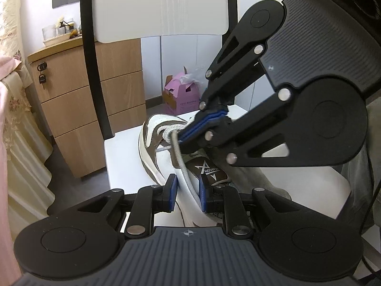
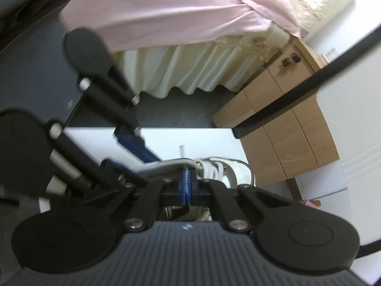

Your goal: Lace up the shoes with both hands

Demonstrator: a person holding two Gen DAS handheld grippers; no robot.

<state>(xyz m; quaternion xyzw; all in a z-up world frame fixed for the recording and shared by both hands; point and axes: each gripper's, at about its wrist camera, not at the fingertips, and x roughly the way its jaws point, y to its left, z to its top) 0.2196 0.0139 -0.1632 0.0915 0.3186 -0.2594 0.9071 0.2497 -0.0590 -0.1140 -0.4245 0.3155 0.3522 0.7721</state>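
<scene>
Shoe: a white and brown sneaker (image 1: 154, 147) sits on a white chair seat (image 1: 123, 157), toe toward the far left, tongue and opening toward the near right.
Lace: a grey-white shoelace (image 1: 184, 166) runs from the knotted rows near the eyelets down toward the camera, its long axis near to far along the side of the shoe.
Left gripper: the left gripper (image 1: 188, 194) is part-open, one blue pad on either side of the shoe's side wall and the lace; whether the pads actually press on them I cannot tell.
Right gripper: the right gripper (image 1: 202, 125) is clenched tight, blue pads together, its tips right at the lace rows on top of the shoe.
Key relation: the lace leaves the right tips and drops toward the left jaws, so the right hand is nearer the eyelets and the left nearer the free run.
Hard to see: the right wrist view is blurred; whether a strand is pinched between the closed pads is unclear, and the eyelets are hidden.
</scene>
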